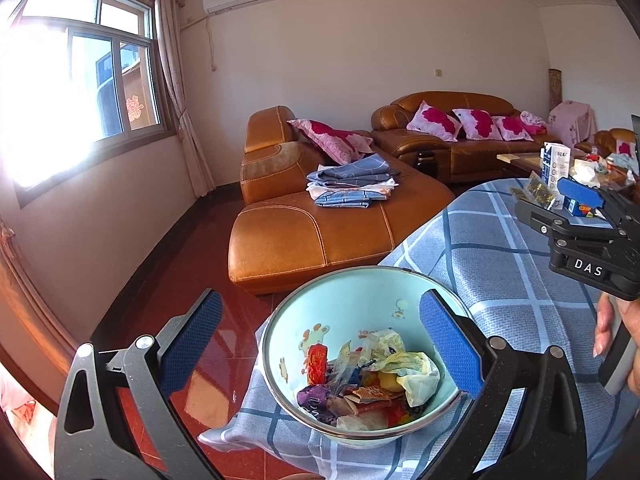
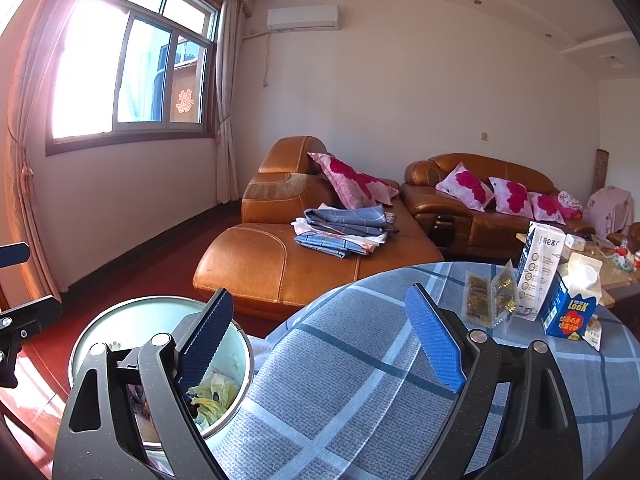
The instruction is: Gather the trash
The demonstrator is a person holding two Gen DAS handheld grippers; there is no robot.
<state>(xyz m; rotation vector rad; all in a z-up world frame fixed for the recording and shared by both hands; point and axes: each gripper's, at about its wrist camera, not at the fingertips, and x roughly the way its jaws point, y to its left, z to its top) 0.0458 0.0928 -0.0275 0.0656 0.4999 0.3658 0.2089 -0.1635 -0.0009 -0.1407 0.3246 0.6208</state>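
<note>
At the near edge of the surface (image 1: 520,264), which is covered with a blue checked cloth, a pale blue bowl (image 1: 304,312) printed with cartoon animals sits on the cloth's overhanging corner. It holds the gathered trash (image 1: 372,384): crumpled yellow-and-white paper, a red wrapper, a purple wrapper and bits of clear film. The left gripper (image 1: 320,352) has its blue-padded fingers spread wide; one stands out over the red floor (image 1: 192,292) and the other sits in front of the bowl's right rim, with nothing clasped between them. Whether that finger touches the rim cannot be told. The right gripper (image 2: 324,344) is likewise spread wide with nothing in its grasp, its left finger (image 2: 206,344) seen in front of the bowl and its right finger over bare checked cloth. Farther along the surface, well apart from the bowl, stand a tall white-and-navy carton (image 2: 538,272) and a blue carton (image 2: 568,304) with a white cap, with clear packets of dark and yellow contents (image 2: 488,296) just beside them. A brown leather sofa (image 2: 280,264) beyond carries folded bedding (image 2: 340,228).
</note>
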